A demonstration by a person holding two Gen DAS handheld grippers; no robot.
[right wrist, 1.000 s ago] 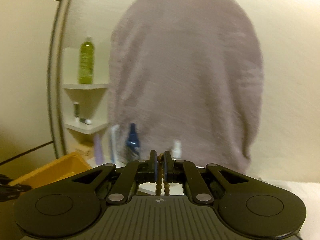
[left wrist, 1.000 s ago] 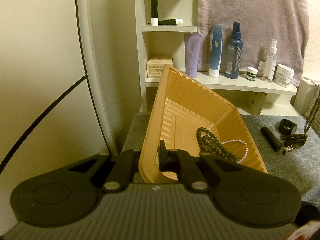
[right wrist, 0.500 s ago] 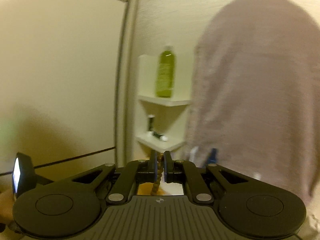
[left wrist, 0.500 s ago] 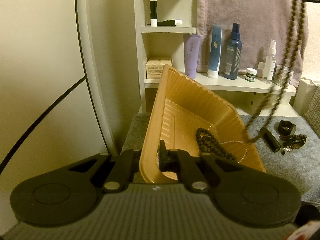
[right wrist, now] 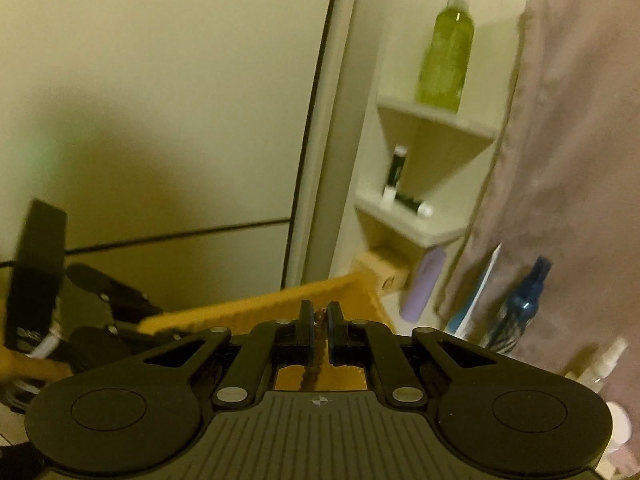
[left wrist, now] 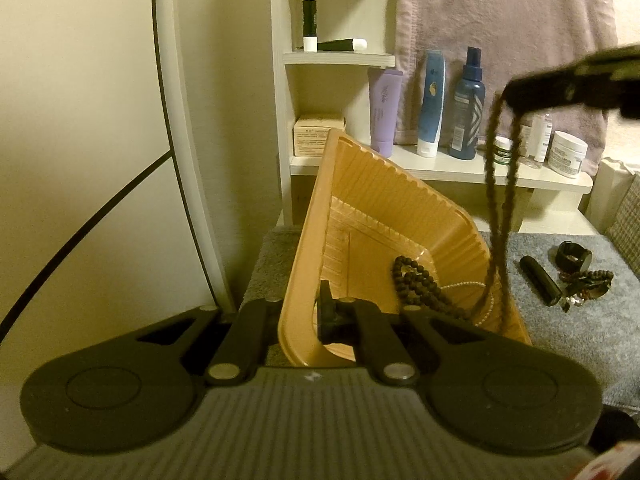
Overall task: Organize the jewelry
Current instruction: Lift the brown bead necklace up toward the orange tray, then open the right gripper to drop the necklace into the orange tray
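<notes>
Left gripper (left wrist: 304, 316) clamped on near rim of orange tray (left wrist: 384, 208), tray tilted, far edge raised toward shelf (left wrist: 440, 168). Right gripper (right wrist: 319, 320) pinched on brown bead strand (left wrist: 498, 200); strand hangs over tray's right side, lower loop inside by black beads (left wrist: 416, 284). Black tube (left wrist: 540, 286) on grey mat (left wrist: 560, 328), clear of tray edge.

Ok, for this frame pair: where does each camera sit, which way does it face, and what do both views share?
Left wrist: sits on the left gripper, looks forward and down at the tilted orange tray whose rim it clamps, with the shelf of toiletries behind; the right gripper hangs a brown bead necklace over the tray.
Right wrist: sits on the right gripper, faces the wall and corner shelf; its own fingers pinch the necklace.
Shared: tray, necklace, shelf, hanging towel, left gripper.
</notes>
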